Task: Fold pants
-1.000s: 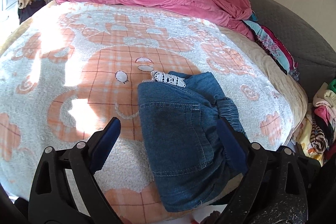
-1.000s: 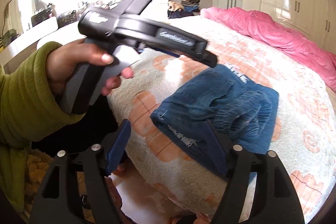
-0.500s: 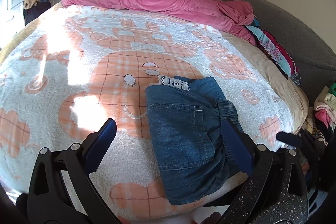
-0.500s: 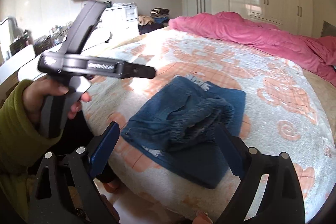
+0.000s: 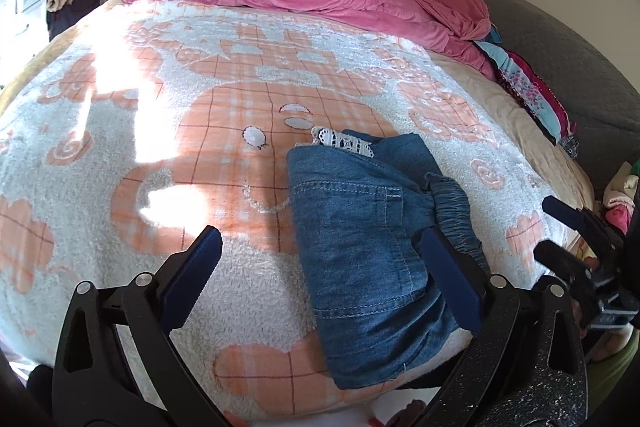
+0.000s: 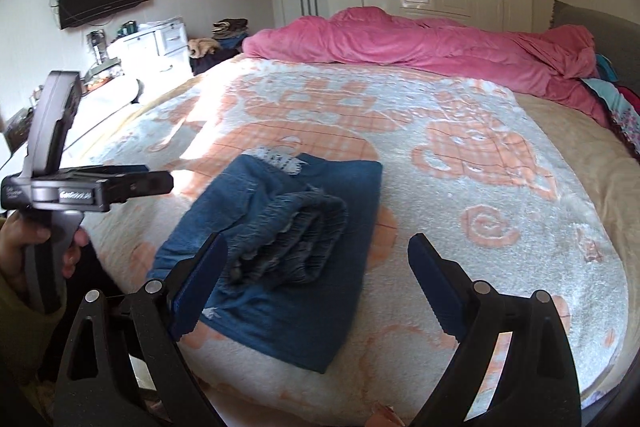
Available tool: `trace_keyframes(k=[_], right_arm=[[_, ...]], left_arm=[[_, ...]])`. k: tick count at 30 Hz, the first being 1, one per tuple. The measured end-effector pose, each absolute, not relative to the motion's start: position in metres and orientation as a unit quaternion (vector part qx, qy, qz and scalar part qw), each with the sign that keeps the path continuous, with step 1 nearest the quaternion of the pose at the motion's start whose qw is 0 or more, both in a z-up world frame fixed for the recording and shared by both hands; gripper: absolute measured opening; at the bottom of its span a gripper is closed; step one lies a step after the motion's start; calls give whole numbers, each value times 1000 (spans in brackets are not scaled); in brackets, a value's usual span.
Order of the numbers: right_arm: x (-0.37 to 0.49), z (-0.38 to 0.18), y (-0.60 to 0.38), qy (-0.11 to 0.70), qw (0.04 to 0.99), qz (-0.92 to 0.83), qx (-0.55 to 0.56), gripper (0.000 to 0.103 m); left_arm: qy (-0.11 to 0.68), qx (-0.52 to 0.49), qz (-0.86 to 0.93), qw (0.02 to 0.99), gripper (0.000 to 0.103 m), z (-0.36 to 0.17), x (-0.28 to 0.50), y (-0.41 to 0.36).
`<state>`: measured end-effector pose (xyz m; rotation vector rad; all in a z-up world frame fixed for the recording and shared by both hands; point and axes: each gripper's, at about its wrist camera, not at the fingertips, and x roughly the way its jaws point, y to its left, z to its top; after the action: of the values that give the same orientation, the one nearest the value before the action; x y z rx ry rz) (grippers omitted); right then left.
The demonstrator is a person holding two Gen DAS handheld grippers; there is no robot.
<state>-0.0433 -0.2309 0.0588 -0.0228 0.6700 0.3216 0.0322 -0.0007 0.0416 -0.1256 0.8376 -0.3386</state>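
on the peach-and-white fleece bed blanket (image 5: 120, 155) | folded blue denim pants (image 5: 360, 235) lie near its edge | left gripper (image 5: 320, 279) and right gripper (image 6: 316, 279) are spread apart, empty, drawn back since a second ago | folding judged finished

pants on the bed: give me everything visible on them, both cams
The pants are blue denim, folded into a compact stack near the bed's front edge on the fleece blanket. The gathered elastic waistband lies bunched on top; white lace trim peeks out at the far end. A stitched pocket shows. Neither gripper touches them.
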Motion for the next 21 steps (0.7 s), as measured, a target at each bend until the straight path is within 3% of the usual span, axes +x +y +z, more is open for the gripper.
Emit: trace_keyframes(k=[11, 15, 19, 21], right_arm=[[-6, 23, -248, 405, 904, 128, 49, 90], [8, 9, -247, 434, 887, 143, 67, 78], [18, -3, -247, 454, 869, 167, 100, 74], [25, -9, -246, 465, 859, 181, 114, 65]], left_arm=[[438, -75, -172, 879, 93, 8, 40, -9], [450, -77, -175, 872, 93, -4, 45, -17], [456, -92, -181, 867, 93, -14, 50, -20], [454, -99, -183, 867, 93, -16, 53, -21]])
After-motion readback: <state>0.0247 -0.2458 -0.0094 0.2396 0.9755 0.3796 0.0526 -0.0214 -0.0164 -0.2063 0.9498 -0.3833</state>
